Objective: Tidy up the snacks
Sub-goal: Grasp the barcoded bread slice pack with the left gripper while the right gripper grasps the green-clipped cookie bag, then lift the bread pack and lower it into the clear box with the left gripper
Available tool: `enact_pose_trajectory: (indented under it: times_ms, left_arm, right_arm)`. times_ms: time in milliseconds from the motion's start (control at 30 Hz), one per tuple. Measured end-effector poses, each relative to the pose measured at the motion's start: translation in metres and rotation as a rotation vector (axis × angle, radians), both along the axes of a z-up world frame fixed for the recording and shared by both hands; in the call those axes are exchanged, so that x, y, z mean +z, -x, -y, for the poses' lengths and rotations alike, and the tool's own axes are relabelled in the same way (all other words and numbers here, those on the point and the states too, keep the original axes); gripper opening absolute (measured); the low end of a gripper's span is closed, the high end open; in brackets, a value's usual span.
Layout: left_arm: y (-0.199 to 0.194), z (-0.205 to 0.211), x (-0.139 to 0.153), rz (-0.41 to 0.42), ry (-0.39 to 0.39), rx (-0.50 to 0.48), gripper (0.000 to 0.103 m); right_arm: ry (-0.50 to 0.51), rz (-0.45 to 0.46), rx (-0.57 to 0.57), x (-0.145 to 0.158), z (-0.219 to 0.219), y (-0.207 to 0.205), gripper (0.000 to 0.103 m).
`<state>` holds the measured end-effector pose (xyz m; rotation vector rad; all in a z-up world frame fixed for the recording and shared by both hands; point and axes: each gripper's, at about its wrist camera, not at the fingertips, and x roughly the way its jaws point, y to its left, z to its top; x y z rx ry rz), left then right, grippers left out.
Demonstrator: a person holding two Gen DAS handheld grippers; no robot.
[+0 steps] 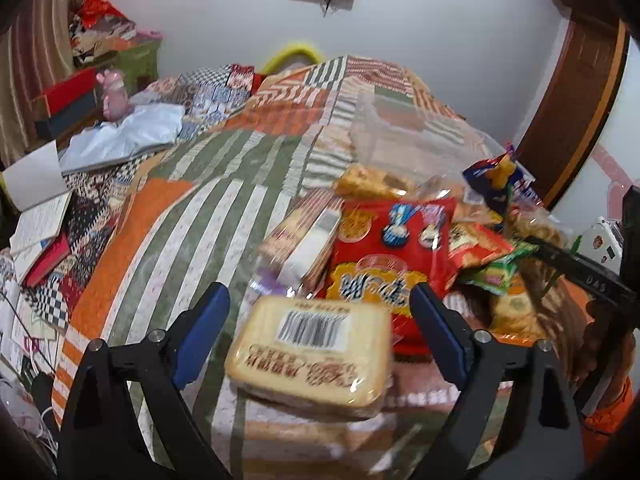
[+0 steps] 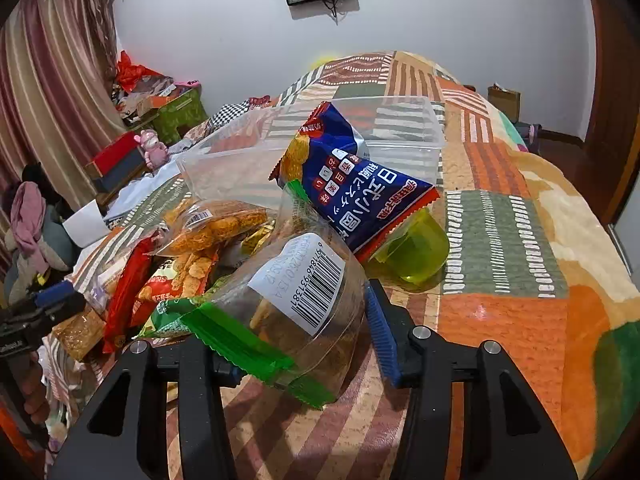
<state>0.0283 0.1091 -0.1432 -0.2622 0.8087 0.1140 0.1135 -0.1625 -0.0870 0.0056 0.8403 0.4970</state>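
While its blue pads stand wide apart, the left gripper [image 1: 318,320] hangs over a yellow cake pack [image 1: 310,350] with a barcode on top; the pack lies between the fingers, but neither pad touches it, and blur hides whether it rests on the quilt [image 1: 192,216]. Just beyond it sits a red bag [image 1: 394,248], with a tan box [image 1: 304,236] leaning at its left and more packets heaped to the right. A clear tub [image 1: 404,132] stands behind the heap. The right gripper [image 2: 304,332] has a clear bag [image 2: 296,300] with a green edge and a barcode label between its fingers; the right pad [image 2: 380,332] lies against the bag's side, while the left pad is hidden under the green strip, so I cannot tell whether the grip has closed on it. A blue biscuit bag [image 2: 352,176] leans just past the clear bag, a green cup [image 2: 416,248] beside it on the quilt. To the left lie an orange snack pack [image 2: 216,224] and a red packet [image 2: 124,288].
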Motion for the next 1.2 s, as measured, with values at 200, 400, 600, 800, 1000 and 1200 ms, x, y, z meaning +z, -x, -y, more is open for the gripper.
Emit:
enact_pose_trajectory:
  times_ms: [200, 400, 600, 800, 1000, 1200]
  left_arm:
    - [-0.002, -0.005, -0.023, -0.065, 0.067, -0.016, 0.094]
    - [-0.006, -0.001, -0.034, -0.069, 0.086, -0.006, 0.091]
    - [0.002, 0.006, -0.023, -0.039, 0.037, 0.003, 0.089]
    - [0.005, 0.012, 0.010, 0.045, 0.012, -0.007, 0.089]
    - [-0.016, 0.020, 0.046, 0.133, 0.022, -0.037, 0.089]
    - [-0.046, 0.034, 0.072, 0.203, 0.013, -0.060, 0.089]
  right_arm:
    - [-0.017, 0.019, -0.010, 0.008, 0.005, 0.003, 0.045]
    - [-0.023, 0.045, -0.016, 0.018, 0.008, 0.007, 0.044]
    - [-0.039, 0.070, -0.017, 0.027, 0.012, 0.011, 0.044]
    - [-0.048, 0.107, -0.015, 0.039, 0.013, 0.015, 0.044]
    - [-0.057, 0.138, -0.017, 0.051, 0.014, 0.008, 0.044]
    - [-0.071, 0.184, -0.023, 0.066, 0.015, -0.002, 0.044]
